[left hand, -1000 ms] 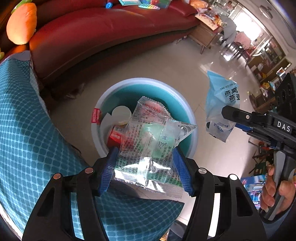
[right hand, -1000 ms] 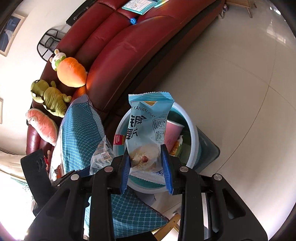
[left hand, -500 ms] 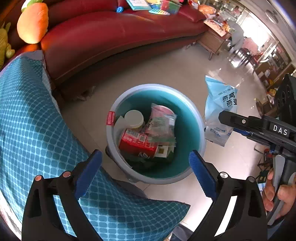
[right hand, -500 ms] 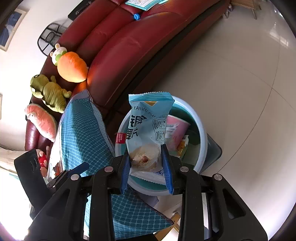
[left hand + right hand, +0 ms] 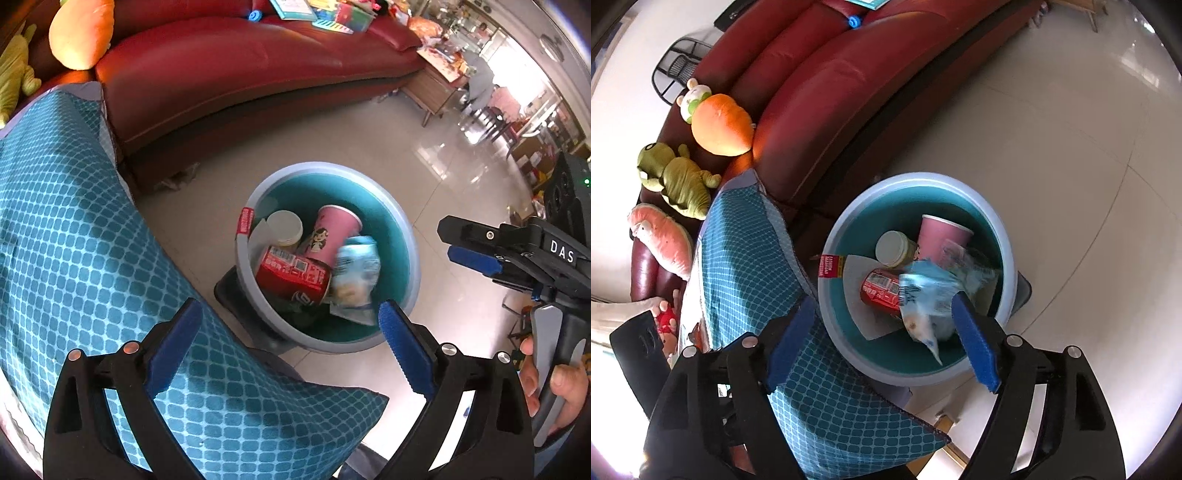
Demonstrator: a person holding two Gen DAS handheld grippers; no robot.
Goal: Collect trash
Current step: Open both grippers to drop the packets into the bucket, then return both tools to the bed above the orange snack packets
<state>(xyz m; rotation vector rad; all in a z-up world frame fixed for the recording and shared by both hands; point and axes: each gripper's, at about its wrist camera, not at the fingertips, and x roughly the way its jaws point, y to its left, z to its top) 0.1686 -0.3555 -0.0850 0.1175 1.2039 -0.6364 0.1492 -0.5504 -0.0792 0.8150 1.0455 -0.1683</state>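
A round grey bin with a teal inside [image 5: 410,258] [image 5: 842,314] stands on the floor. In it lie a red can [image 5: 291,277] [image 5: 881,290], a pink paper cup [image 5: 328,236] [image 5: 942,236], a white lidded cup [image 5: 284,227] [image 5: 892,247] and a light-blue snack wrapper [image 5: 356,280] [image 5: 923,306], blurred as it drops in. My left gripper [image 5: 290,343] is open and empty above the bin's near rim. My right gripper [image 5: 882,336] is open and empty just above the bin; it also shows at the right of the left wrist view [image 5: 476,251].
A teal-patterned cloth covers the table [image 5: 74,258] [image 5: 746,258] left of the bin. A dark red sofa [image 5: 240,66] [image 5: 831,92] with plush toys [image 5: 720,125] runs behind. Pale tiled floor [image 5: 369,147] surrounds the bin.
My left gripper opened and dropped its clear wrapper into the bin. Then my right gripper opened and let go of the light-blue wrapper, which is falling into the bin.
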